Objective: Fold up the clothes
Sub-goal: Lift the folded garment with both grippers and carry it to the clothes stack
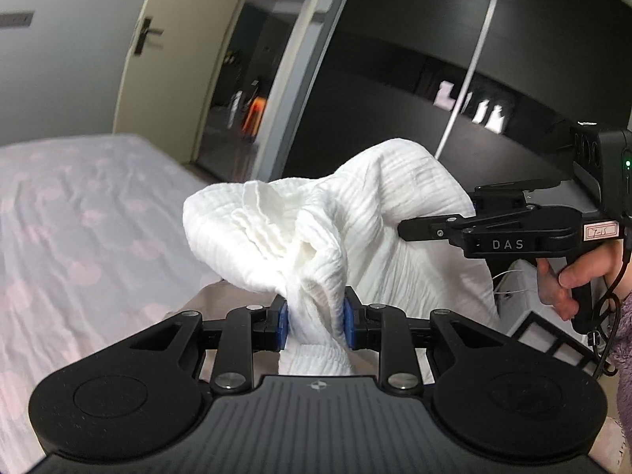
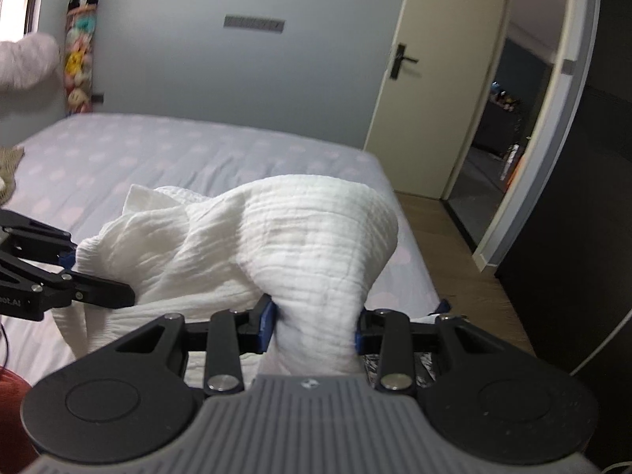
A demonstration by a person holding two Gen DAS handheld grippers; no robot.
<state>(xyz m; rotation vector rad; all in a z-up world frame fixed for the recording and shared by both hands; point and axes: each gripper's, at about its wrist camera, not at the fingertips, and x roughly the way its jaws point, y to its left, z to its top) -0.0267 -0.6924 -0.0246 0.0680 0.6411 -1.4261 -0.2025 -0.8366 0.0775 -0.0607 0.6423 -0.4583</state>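
A white crinkled garment (image 1: 316,229) hangs bunched in the air above the bed. My left gripper (image 1: 315,322) is shut on a bunch of its cloth between the blue pads. My right gripper (image 2: 315,326) is shut on another bunch of the same garment (image 2: 284,237). In the left wrist view the right gripper (image 1: 410,229) comes in from the right, its tips against the cloth. In the right wrist view the left gripper (image 2: 98,280) reaches in from the left, its tips pressed into the cloth.
A bed (image 2: 177,154) with a lilac sheet with pale pink spots lies below and ahead. A cream door (image 2: 430,91) stands open at the right. A dark wardrobe (image 1: 434,79) stands by the bed. A column of soft toys (image 2: 81,43) hangs on the wall.
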